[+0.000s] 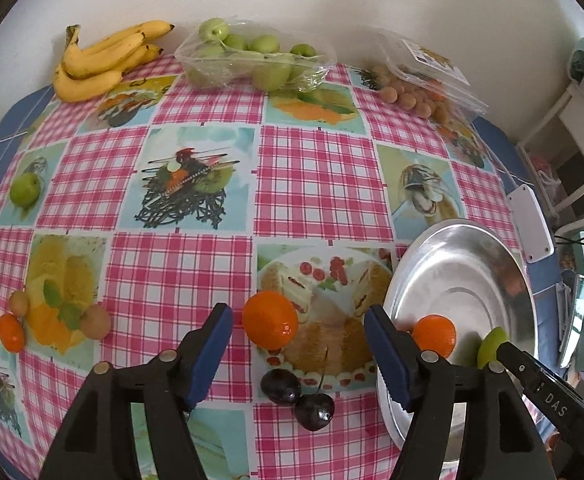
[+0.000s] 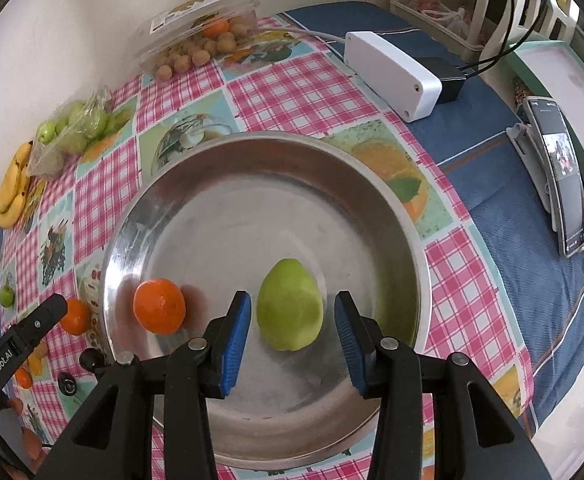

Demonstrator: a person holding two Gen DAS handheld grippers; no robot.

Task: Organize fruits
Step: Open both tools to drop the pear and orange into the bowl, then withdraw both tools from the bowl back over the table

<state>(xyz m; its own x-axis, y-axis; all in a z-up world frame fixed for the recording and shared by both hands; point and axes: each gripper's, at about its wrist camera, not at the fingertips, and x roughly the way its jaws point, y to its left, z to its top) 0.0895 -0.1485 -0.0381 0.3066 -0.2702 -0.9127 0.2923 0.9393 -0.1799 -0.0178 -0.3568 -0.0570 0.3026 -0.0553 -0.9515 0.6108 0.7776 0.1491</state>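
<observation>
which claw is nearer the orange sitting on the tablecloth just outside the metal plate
Left. The left claw is open with that orange just ahead, between its fingertips. The right claw is over the metal plate, open around the green fruit.

A green pear (image 2: 290, 306) and an orange mandarin (image 2: 159, 306) are seen inside the steel plate (image 2: 252, 152); another mandarin (image 1: 270, 320) is left beside it.

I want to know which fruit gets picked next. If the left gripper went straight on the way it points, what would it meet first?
Most likely the mandarin lying on the tablecloth, which sits between the open jaws of the left gripper. The two cherries lie nearer the camera, low between the jaws, so depth leaves some doubt.
</observation>
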